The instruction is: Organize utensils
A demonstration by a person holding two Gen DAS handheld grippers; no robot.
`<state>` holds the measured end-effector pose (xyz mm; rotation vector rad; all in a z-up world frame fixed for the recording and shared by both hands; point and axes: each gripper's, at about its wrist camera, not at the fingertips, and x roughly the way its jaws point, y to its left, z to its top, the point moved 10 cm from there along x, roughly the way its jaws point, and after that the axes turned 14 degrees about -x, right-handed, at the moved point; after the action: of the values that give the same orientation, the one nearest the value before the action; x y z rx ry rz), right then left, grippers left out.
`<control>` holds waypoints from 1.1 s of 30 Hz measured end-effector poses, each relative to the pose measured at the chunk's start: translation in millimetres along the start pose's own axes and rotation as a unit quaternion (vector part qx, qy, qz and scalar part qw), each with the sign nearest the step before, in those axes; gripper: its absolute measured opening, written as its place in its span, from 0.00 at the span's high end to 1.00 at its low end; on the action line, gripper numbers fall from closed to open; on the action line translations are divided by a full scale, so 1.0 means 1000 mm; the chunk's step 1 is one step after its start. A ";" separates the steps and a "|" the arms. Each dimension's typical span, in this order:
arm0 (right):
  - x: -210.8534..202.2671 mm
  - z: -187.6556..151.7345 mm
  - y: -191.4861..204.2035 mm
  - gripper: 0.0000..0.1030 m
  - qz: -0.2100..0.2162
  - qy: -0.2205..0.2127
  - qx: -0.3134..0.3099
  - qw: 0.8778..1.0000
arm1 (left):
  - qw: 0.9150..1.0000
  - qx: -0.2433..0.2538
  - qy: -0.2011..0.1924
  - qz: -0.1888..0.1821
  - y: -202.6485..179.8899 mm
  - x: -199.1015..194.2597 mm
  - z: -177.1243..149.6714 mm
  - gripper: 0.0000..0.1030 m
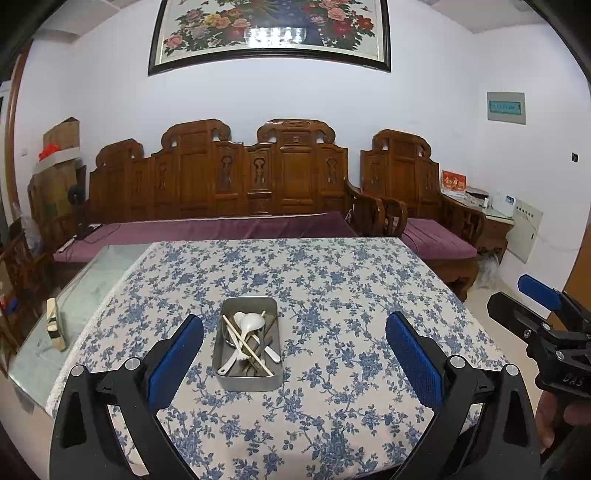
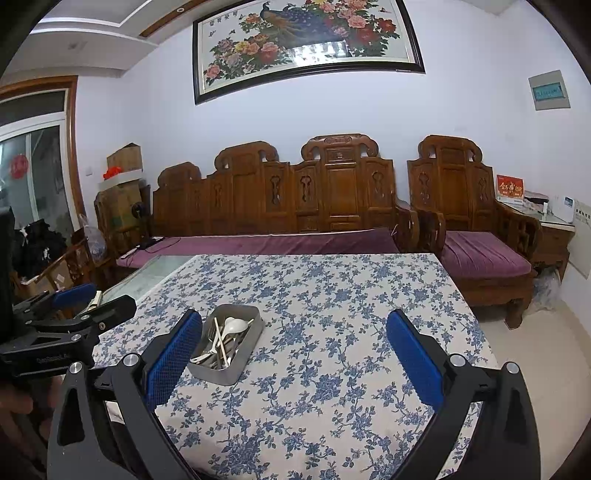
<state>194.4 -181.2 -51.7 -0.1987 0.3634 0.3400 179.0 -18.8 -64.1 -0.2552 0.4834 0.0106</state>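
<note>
Both grippers (image 1: 294, 334) (image 2: 294, 334) are held wide open, empty — utensils (image 1: 248, 341) are piled in a metal tray (image 1: 236, 382) on the floral tablecloth (image 1: 332, 280).

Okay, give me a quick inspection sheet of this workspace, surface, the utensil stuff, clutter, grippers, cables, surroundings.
Surface: table under a blue floral cloth; bare glass strip along its left side.
Job's things: metal tray near the middle holds a white spoon, chopsticks and metal cutlery, piled crosswise, unsorted.
Clutter: a small pale object on the glass strip; cannot tell what it is.
Grippers: left gripper open, empty, tray between its fingers in view; right gripper open, empty, tray off to its left.
Cables: a dark cable lies on the bench cushion.
Surroundings: carved wooden bench, armchair, framed flower painting, cardboard boxes.
</note>
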 end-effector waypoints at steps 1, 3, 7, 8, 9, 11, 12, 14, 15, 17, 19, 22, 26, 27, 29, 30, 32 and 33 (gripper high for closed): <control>0.000 0.000 0.000 0.03 0.000 0.000 0.001 1.000 | 1.000 0.000 0.000 0.000 0.000 0.000 0.000 0.07; 0.000 0.000 0.000 0.03 0.000 0.000 0.000 1.000 | 1.000 -0.001 0.001 -0.001 0.000 0.000 0.000 0.07; 0.001 -0.002 0.001 0.03 0.000 0.001 -0.001 1.000 | 1.000 -0.002 0.000 -0.001 0.000 0.000 -0.001 0.07; 0.002 -0.003 0.002 0.03 -0.001 0.003 -0.003 1.000 | 1.000 -0.002 0.000 -0.002 0.000 -0.001 -0.001 0.07; 0.003 -0.003 0.002 0.03 -0.002 0.004 -0.004 1.000 | 1.000 -0.002 0.001 -0.002 0.000 0.000 -0.001 0.07; 0.005 -0.004 0.002 0.03 -0.002 0.005 -0.002 1.000 | 1.000 -0.002 0.001 0.000 0.000 0.000 -0.001 0.07; 0.005 -0.005 0.003 0.03 -0.002 0.005 -0.002 1.000 | 1.000 -0.002 0.001 0.000 0.000 0.000 -0.001 0.07; 0.005 -0.005 0.002 0.03 -0.002 0.005 -0.002 1.000 | 1.000 -0.003 0.002 -0.001 0.000 0.000 -0.002 0.07; 0.006 -0.005 0.002 0.03 -0.002 0.006 -0.002 1.000 | 1.000 -0.004 0.003 -0.001 0.000 0.000 -0.002 0.07; 0.007 -0.006 0.002 0.03 -0.003 0.007 -0.001 1.000 | 1.000 -0.003 0.003 -0.001 0.000 0.000 -0.002 0.07; 0.008 -0.006 0.001 0.03 -0.003 0.008 0.001 1.000 | 1.000 -0.003 0.003 -0.001 0.000 0.000 -0.002 0.07; 0.010 -0.008 0.002 0.03 -0.004 0.010 0.001 1.000 | 1.000 -0.002 0.002 -0.002 -0.001 0.000 -0.002 0.07; 0.010 -0.008 0.002 0.03 -0.004 0.010 0.001 1.000 | 1.000 -0.002 0.001 -0.003 -0.002 -0.001 -0.001 0.07; 0.010 -0.008 0.001 0.03 -0.004 0.010 0.001 1.000 | 1.000 -0.002 0.000 -0.004 -0.002 -0.002 -0.001 0.07; 0.010 -0.008 0.002 0.03 -0.004 0.010 0.001 1.000 | 1.000 -0.001 0.000 -0.004 -0.002 -0.002 -0.001 0.07; 0.010 -0.008 0.002 0.03 -0.004 0.010 0.001 1.000 | 1.000 -0.001 0.000 -0.005 -0.003 -0.002 -0.001 0.07; 0.010 -0.008 0.002 0.03 -0.004 0.010 0.001 1.000 | 1.000 -0.001 0.000 -0.006 -0.003 -0.003 -0.001 0.07; 0.010 -0.008 0.002 0.03 -0.004 0.010 0.001 1.000 | 1.000 -0.001 -0.001 -0.006 -0.004 -0.003 0.000 0.07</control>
<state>200.3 -178.3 -63.3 -0.2017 0.3820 0.3307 176.3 -22.2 -62.2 -0.2599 0.4808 -0.0004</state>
